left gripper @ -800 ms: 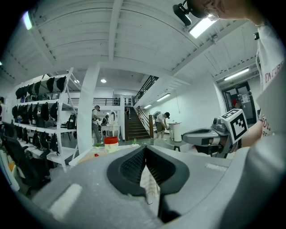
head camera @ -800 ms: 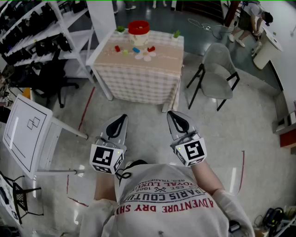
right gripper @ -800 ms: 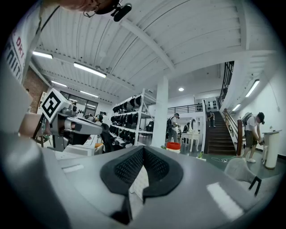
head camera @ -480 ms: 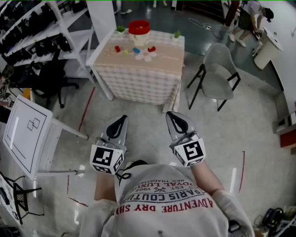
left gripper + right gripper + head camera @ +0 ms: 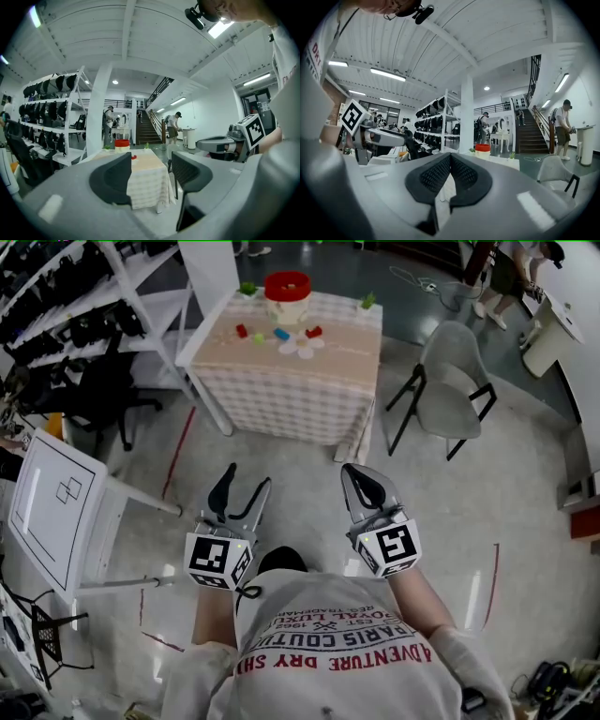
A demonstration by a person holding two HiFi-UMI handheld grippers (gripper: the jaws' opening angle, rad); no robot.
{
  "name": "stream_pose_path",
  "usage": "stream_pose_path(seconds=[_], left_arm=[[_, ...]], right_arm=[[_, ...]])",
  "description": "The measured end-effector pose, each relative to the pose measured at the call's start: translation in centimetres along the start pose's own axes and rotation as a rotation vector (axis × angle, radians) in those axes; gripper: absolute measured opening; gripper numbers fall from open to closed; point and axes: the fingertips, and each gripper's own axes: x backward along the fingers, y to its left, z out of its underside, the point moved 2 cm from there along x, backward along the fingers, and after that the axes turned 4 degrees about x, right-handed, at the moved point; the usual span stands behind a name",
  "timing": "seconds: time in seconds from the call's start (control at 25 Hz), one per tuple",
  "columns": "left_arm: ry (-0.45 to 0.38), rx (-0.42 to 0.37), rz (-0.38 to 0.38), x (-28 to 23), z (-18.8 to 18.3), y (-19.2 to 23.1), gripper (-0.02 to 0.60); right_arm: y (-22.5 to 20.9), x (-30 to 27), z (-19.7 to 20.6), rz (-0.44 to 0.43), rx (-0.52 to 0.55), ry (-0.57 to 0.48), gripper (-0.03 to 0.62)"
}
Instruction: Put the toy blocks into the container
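Head view: L gripper (image 5: pixel 245 482) jaws apart & empty, R gripper (image 5: pixel 352 472) pinched shut on nothing, both far from table (image 5: pixel 291 395), so a shut R could shove blocks (image 5: pixel 281 334) off the edge.

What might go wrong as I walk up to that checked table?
The checked tablecloth hangs low at the front; a foot may snag it and drag the small coloured toy blocks off. The grey chair stands close by its right corner; you might bump it. The right gripper is shut and must open before grasping.
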Motion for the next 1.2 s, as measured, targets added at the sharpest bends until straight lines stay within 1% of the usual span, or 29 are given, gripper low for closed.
stream_pose_path(seconds=[0.04,0.16,0.4,0.56,0.68,0.8,0.96,1.08,1.2], left_arm=[[0.006,-0.006,-0.005,-0.2,0.0,0.5,0.27],[0.014,-0.021,-0.006,-1.1,-0.1,2.2,0.275],[0.041,-0.015,0.01,-4.0,0.5,7.4,0.275],[0.065,-0.004,0.032,-7.1,0.8,12.8,0.275],[0.057,0.008,0.054,-9.9,0.2,17.8,0.275],[0.07,0.012,0.078,-13.1,-0.1,23.1,0.275],[0.093,0.011,0.133,-17.1,-0.8,29.2,0.275],[0.103,0.006,0.165,-19.8,-1.5,33.2,0.275],[0.122,-0.003,0.189,-21.9,-1.6,36.0,0.275]], right_arm=[[-0.1,-0.5,0.1,-0.002,-0.004,0.004,0.002],[-0.3,-2.4,0.5,-0.007,-0.009,0.017,0.002],[-0.5,-8.4,1.4,-0.004,-0.018,0.055,0.002],[-0.7,-14.6,1.9,0.018,-0.021,0.081,0.002],[-0.7,-20.0,1.8,0.039,-0.01,0.098,0.002],[-1.2,-25.8,1.6,0.09,-0.016,0.125,0.002],[-2.1,-32.6,0.7,0.15,-0.025,0.145,0.002],[-2.9,-36.9,0.1,0.188,-0.022,0.147,0.002],[-3.6,-40.1,0.1,0.213,-0.027,0.163,0.002]])
